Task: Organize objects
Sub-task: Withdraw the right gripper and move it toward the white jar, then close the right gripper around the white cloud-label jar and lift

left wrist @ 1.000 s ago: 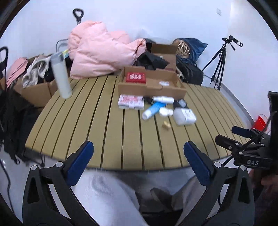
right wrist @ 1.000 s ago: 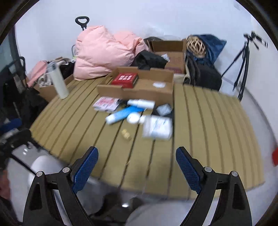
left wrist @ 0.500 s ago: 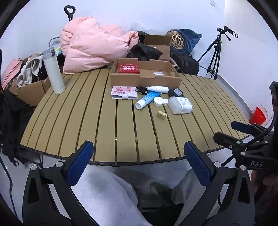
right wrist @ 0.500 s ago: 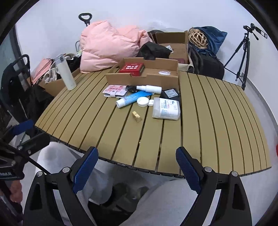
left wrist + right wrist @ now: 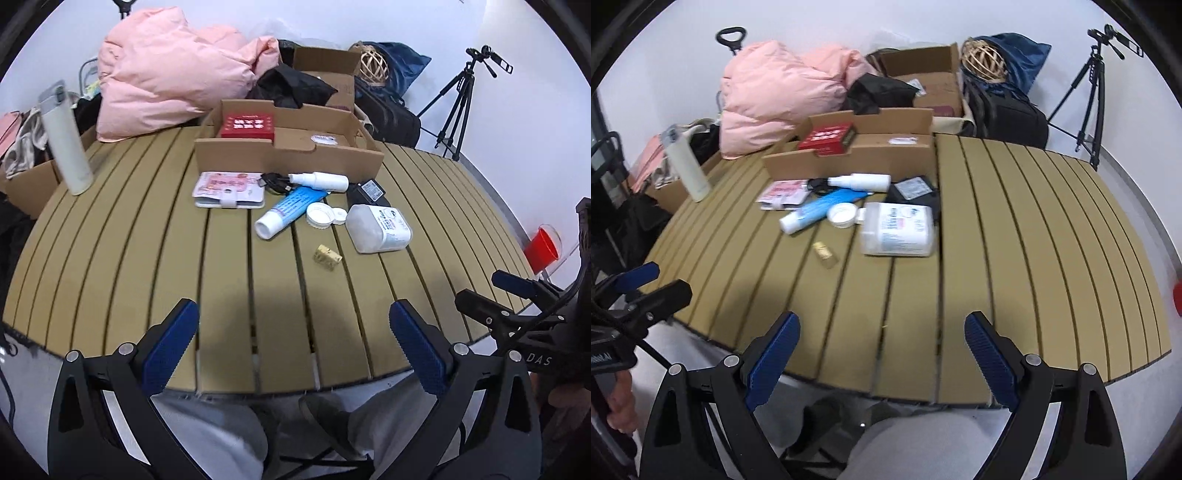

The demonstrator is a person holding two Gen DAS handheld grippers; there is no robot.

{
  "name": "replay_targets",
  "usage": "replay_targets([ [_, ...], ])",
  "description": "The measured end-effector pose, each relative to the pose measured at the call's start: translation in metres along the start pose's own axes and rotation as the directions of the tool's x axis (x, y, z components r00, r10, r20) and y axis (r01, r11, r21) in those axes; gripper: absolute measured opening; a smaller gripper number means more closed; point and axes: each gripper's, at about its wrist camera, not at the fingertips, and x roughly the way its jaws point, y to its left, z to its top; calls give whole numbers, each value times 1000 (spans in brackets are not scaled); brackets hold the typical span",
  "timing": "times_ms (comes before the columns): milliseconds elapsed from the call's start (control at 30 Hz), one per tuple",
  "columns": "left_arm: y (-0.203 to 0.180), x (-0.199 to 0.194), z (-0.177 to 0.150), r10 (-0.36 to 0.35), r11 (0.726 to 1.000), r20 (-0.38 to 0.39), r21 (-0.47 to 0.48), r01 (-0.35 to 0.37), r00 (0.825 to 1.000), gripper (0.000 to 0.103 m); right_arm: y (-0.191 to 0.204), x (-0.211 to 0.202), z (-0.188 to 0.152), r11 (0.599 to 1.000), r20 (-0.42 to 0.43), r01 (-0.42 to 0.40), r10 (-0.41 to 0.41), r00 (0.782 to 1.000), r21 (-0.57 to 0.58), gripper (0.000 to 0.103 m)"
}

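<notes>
Loose items lie mid-table in front of an open cardboard box [image 5: 288, 157] [image 5: 849, 158]: a blue tube [image 5: 290, 212] [image 5: 820, 210], a white spray bottle [image 5: 319, 181] [image 5: 858, 181], a white lidded jar [image 5: 319, 215] [image 5: 842, 215], a white plastic bottle on its side [image 5: 380, 229] [image 5: 897, 230], a pink wallet [image 5: 229, 188] [image 5: 781, 194], a black charger [image 5: 369, 192] [image 5: 914, 190], a small gold piece [image 5: 327, 256] [image 5: 824, 254]. A red box [image 5: 248, 125] [image 5: 827, 137] sits inside the cardboard box. My left gripper [image 5: 293, 341] and right gripper [image 5: 882, 354] hover open over the near table edge, holding nothing.
A white thermos [image 5: 66, 142] [image 5: 685, 164] stands at the table's left side. Pink bedding [image 5: 166, 74], bags and boxes pile behind the table. A tripod [image 5: 461, 99] stands at the back right, a red cup [image 5: 541, 245] at the right. A person's grey-trousered legs [image 5: 221, 435] are below.
Both grippers have moved forward over the near table edge, so the objects look closer and larger. Both stay open.
</notes>
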Motion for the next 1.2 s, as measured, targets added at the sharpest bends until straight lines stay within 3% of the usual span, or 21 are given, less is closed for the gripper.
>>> replay_targets([
  [233, -20, 52, 10, -37, 997, -26, 64, 38, 999, 98, -28, 31, 13, 1000, -32, 20, -19, 999, 24, 93],
  [300, -25, 70, 13, -42, 997, -41, 66, 44, 998, 87, -34, 38, 16, 1000, -34, 11, -10, 999, 27, 93],
  [400, -27, 90, 20, -67, 997, -61, 32, 69, 996, 80, -39, 52, 24, 1000, -44, 6, -5, 999, 23, 93],
  [500, -34, 101, 29, -115, 993, -54, 8, 116, 992, 79, -45, 65, 32, 1000, -47, -9, 10, 999, 27, 93],
  [667, -63, 126, 43, -162, 985, -58, 48, 165, 985, 79, -62, 77, 43, 998, -37, 0, 2, 999, 56, 93],
  [767, -69, 142, 48, -189, 981, -80, 25, 191, 979, 74, -77, 84, 50, 998, -27, -3, 5, 1000, 59, 79],
  [833, -67, 150, 50, -207, 978, -89, -5, 208, 974, 71, -87, 93, 55, 998, -37, -34, 37, 999, 61, 65],
  [933, -61, 158, 52, -237, 971, -84, -50, 234, 968, 68, -104, 111, 62, 978, -44, -164, 171, 984, 127, 63],
  [967, -59, 162, 51, -254, 967, -95, -62, 249, 962, 60, -106, 117, 64, 968, -48, -201, 210, 977, 148, 63],
  [1067, -62, 172, 49, -341, 940, -145, -63, 336, 929, 46, -102, 138, 68, 950, -77, -256, 273, 959, 181, 60],
  [1133, -69, 169, 48, -303, 952, -150, -11, 305, 941, 46, -100, 152, 68, 930, -97, -293, 320, 942, 221, 48],
  [1200, -73, 166, 47, -284, 957, -152, 19, 290, 947, 44, -99, 158, 68, 885, -72, -387, 417, 906, 258, 39],
])
